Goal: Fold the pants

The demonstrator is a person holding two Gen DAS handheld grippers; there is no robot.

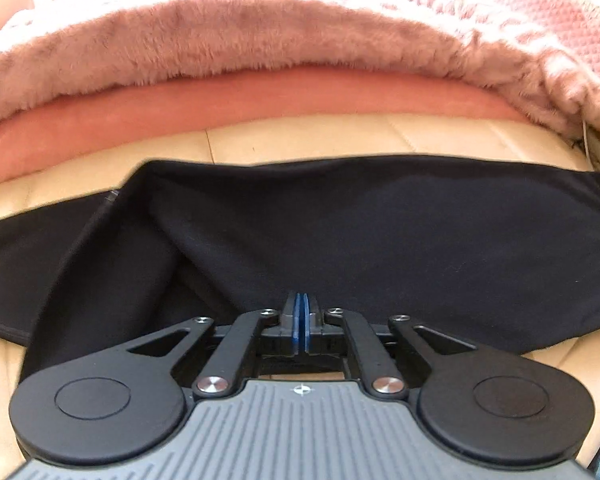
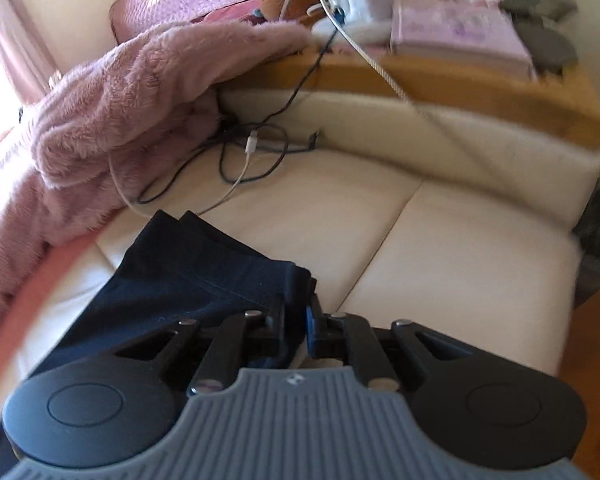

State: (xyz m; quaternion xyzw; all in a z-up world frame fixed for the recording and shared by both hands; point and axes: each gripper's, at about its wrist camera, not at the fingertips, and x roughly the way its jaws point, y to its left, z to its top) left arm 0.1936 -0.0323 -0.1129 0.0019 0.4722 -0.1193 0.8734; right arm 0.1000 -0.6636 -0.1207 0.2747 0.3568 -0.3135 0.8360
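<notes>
Dark navy fabric pants [image 1: 340, 240] lie partly folded on the cream leather sofa seat [image 2: 440, 248], just in front of the fluffy pink blanket [image 1: 220, 52]. Relative to the pants: left gripper [image 1: 301, 304] sits at their near edge, its blue-padded fingers [image 1: 297, 320] pressed together on the fabric; whether cloth is actually pinched, can't tell. Right gripper [image 2: 304, 304] is at the hem end, fingers clamped on a bunched fold of pant fabric. Black and white cables [image 2: 244, 160] lie on the seat beyond the hem, near the blanket.
</notes>
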